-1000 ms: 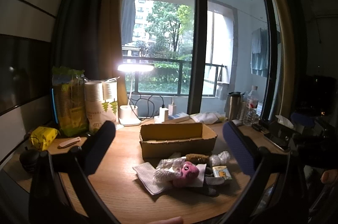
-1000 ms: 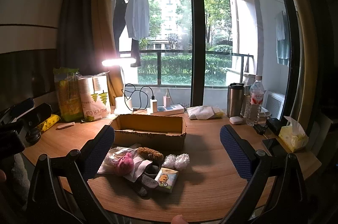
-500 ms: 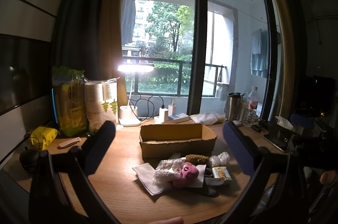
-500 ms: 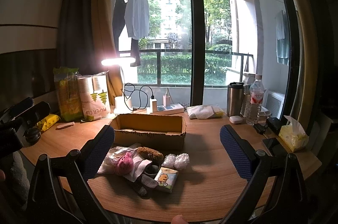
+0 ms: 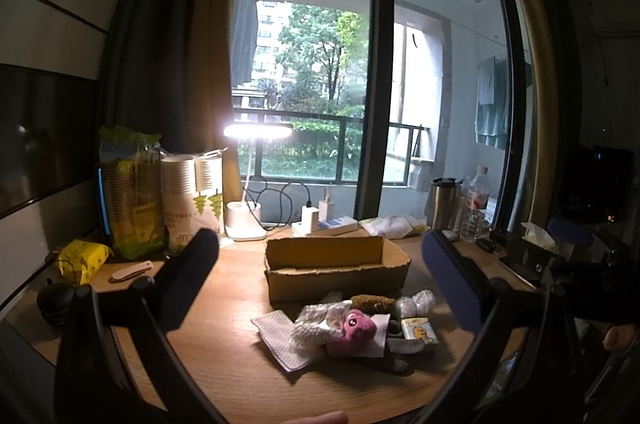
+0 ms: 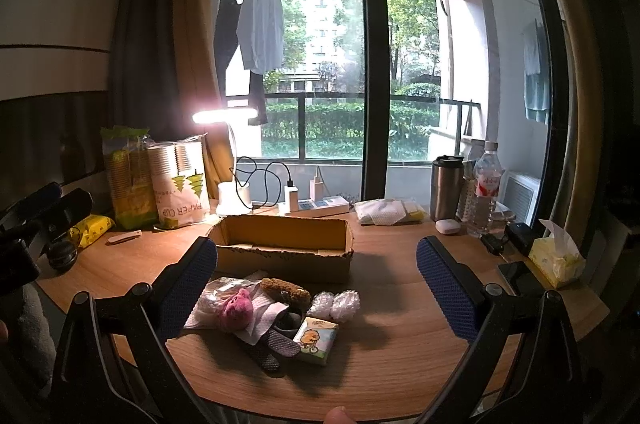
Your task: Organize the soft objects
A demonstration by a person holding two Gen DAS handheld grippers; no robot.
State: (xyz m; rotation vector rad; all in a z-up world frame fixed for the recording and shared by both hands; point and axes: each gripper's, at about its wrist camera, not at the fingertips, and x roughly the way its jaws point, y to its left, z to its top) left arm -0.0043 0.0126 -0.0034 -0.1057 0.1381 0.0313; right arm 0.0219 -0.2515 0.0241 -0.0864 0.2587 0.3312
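Ahead of each wide-open, empty claw [image 5: 320, 276] [image 6: 316, 278] lies the pink plush [image 6: 237, 309].

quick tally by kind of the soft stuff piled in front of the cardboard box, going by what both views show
pink plush toy: 1
brown fuzzy roll: 1
clear wrapped bundles: 2
small tissue pack with a cartoon: 1
white cloth or paper sheet: 1
dark mesh pieces: 2, partly overlapping, so unsure
total: 8
All lie on the table, none in the cardboard box.

Home: balcony laundry [image 6: 260, 20], desk lamp [image 6: 226, 116]
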